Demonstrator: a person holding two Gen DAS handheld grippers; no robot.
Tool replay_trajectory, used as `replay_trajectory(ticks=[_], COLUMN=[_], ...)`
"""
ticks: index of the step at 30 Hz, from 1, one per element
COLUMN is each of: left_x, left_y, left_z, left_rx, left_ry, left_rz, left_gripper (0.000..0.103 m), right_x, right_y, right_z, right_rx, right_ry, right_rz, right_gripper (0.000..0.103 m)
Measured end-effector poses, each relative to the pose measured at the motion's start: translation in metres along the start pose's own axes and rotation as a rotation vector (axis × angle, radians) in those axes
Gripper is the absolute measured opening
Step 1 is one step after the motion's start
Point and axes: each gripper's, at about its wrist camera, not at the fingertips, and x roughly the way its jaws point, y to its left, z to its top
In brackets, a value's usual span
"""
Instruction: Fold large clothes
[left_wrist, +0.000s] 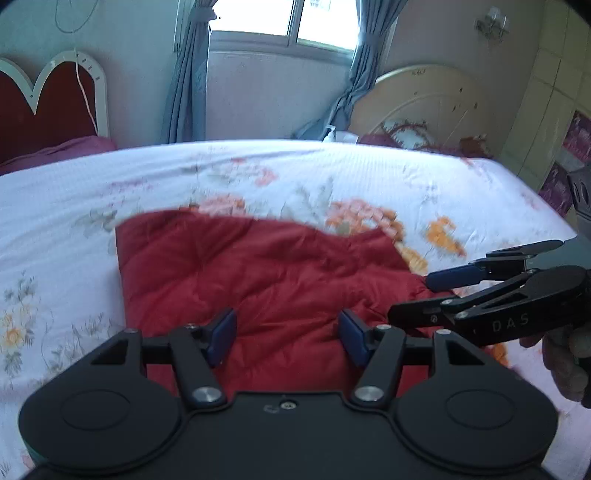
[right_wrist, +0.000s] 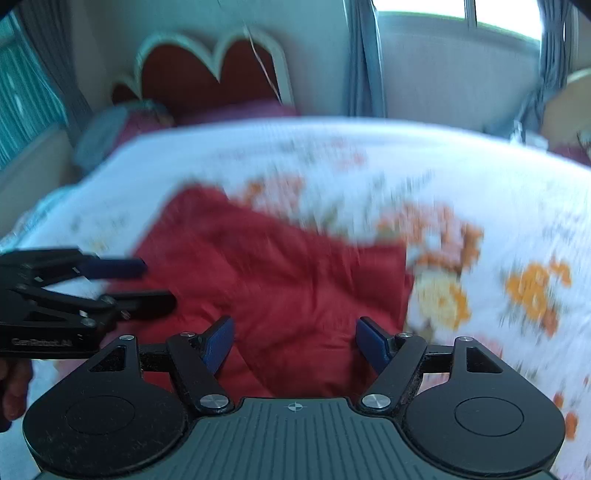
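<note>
A red padded garment (left_wrist: 266, 273) lies folded flat on the floral bed sheet (left_wrist: 332, 170). My left gripper (left_wrist: 288, 332) hovers over its near edge with the blue pads (left_wrist: 221, 336) wide apart and nothing between them: open. My right gripper (left_wrist: 424, 295) reaches in from the right, jaws apart, its tips at the garment's right corner without pinching it. In the blurred right wrist view the same garment (right_wrist: 280, 273) fills the middle. There my right gripper (right_wrist: 295, 341) stands open above the cloth, and my left gripper (right_wrist: 147, 284) comes in from the left, also open.
The bed's sheet spreads wide around the garment. A red heart-shaped headboard (left_wrist: 48, 96) stands at the back left, and a beige headboard (left_wrist: 424, 99) at the back right. Window and grey curtains (left_wrist: 184, 81) are behind. A person's hand (left_wrist: 565, 358) holds the right gripper.
</note>
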Motion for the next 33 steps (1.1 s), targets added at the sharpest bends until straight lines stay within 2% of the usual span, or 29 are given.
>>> replay_trajectory(ticks=[4, 10, 13, 15, 16, 17, 19, 21, 24, 28, 33], left_x=[0.016, 0.020, 0.008, -0.014, -0.027, -0.039, -0.059, -0.072, -0.079, -0.084, -0.074], left_y=[0.005, 0.002, -0.001, -0.004, -0.006, -0.009, -0.012, -0.016, -0.027, -0.023, -0.024], left_z=[-0.017, -0.019, -0.017, -0.019, -0.021, -0.025, -0.036, -0.048, -0.070, -0.092, -0.105], left_rx=[-0.018, -0.001, 0.001, -0.008, -0.007, -0.002, -0.010, -0.022, 0.013, -0.060, -0.021], left_ry=[0.008, 0.022, 0.024, -0.012, -0.029, -0.042, -0.054, -0.054, -0.039, -0.043, -0.037], left_rz=[0.012, 0.026, 0.027, -0.004, -0.015, -0.024, -0.048, -0.078, -0.044, -0.049, 0.007], left_gripper=[0.062, 0.062, 0.060, 0.060, 0.060, 0.060, 0.059, 0.059, 0.058, 0.058, 0.056], right_x=[0.022, 0.026, 0.012, -0.011, -0.025, -0.039, -0.061, -0.078, -0.086, -0.083, -0.058], right_y=[-0.010, -0.011, -0.007, -0.005, -0.003, -0.002, 0.000, 0.005, 0.013, 0.030, 0.047], right_z=[-0.013, -0.019, -0.017, -0.018, -0.021, -0.025, -0.035, -0.047, -0.068, -0.093, -0.115], right_rx=[0.041, 0.047, 0.059, 0.062, 0.056, 0.056, 0.072, 0.053, 0.042, -0.014, -0.104], right_ry=[0.026, 0.027, 0.022, -0.017, -0.036, -0.049, -0.055, -0.061, -0.023, 0.002, 0.011], right_rz=[0.016, 0.008, 0.000, 0.036, 0.048, 0.067, 0.106, 0.125, 0.144, 0.092, 0.024], right_gripper=[0.072, 0.072, 0.072, 0.072, 0.063, 0.049, 0.041, 0.038, 0.038, 0.039, 0.038])
